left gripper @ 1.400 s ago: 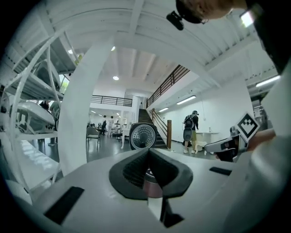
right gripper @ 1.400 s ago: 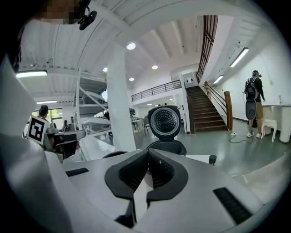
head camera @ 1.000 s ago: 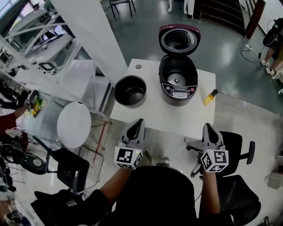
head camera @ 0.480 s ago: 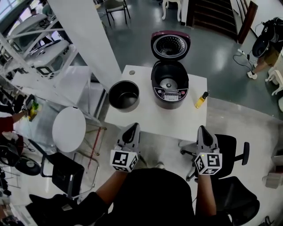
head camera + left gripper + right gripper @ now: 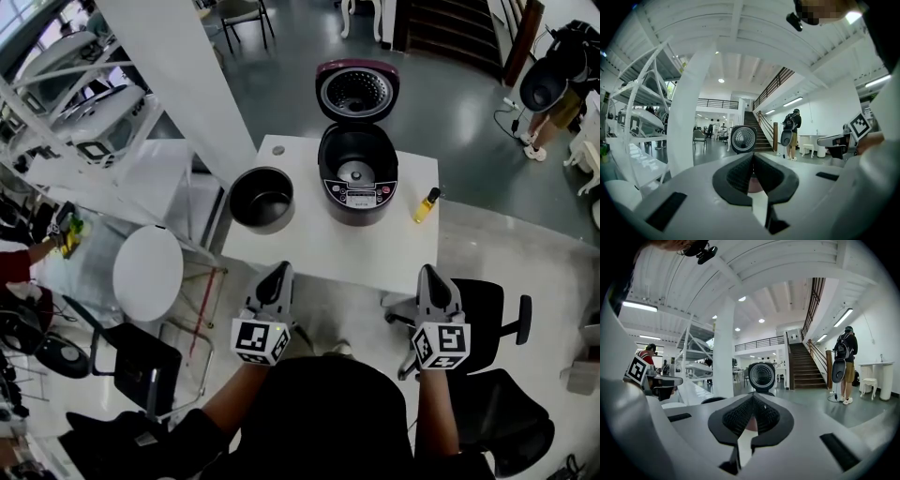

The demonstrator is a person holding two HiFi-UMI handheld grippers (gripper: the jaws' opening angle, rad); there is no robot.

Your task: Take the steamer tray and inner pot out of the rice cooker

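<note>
Yellow bottle (image 5: 427,204) beside rice cooker (image 5: 359,192) (lid up); inner pot (image 5: 262,199) left.

A small yellow bottle (image 5: 427,203) sits at three o'clock on the white square worktop (image 5: 309,246); a black office chair (image 5: 497,309) stands at five o'clock.

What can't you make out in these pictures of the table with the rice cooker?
- Head view: the print on the rice cooker panel is too small to read.
- Head view: the yellow bottle label is too small to read.
- Left gripper view: the left gripper, with its own grey body, hides the table top and the inner pot; only the cooker's raised lid shows.
- Steamer tray: no view shows it, so where it is cannot be told.
</note>
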